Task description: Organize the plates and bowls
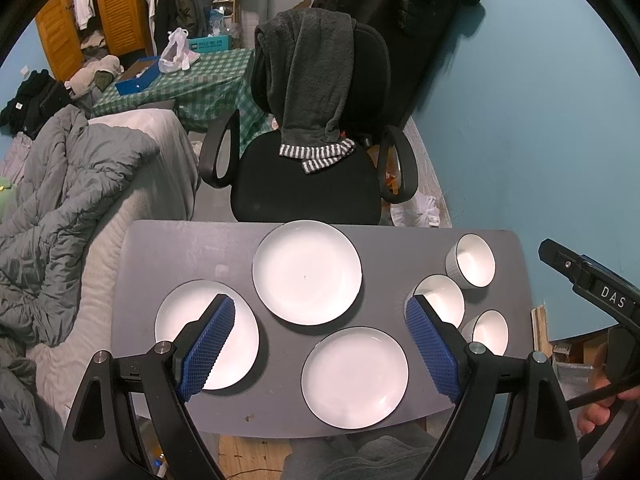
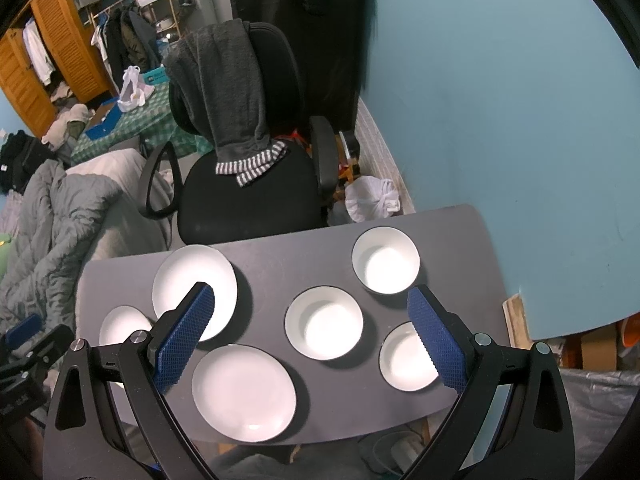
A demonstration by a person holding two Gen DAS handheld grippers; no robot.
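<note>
Three white plates lie on the grey table (image 1: 192, 248): a far one (image 1: 307, 272), a left one (image 1: 240, 344) and a near one (image 1: 355, 377). Three white bowls sit on the right: a far one (image 1: 472, 261), a middle one (image 1: 444, 298) and a near one (image 1: 490, 330). My left gripper (image 1: 318, 308) is open and empty above the plates. My right gripper (image 2: 312, 300) is open and empty above the middle bowl (image 2: 324, 328), with the far bowl (image 2: 386, 260) and the near bowl (image 2: 404, 360) to its right and the near plate (image 2: 244, 392) at lower left.
A black office chair (image 1: 308, 184) draped with a grey towel stands behind the table. A bed with a grey quilt (image 1: 72, 200) lies to the left. A blue wall (image 1: 540, 120) runs along the right. The right gripper's body (image 1: 592, 292) shows at the right edge of the left wrist view.
</note>
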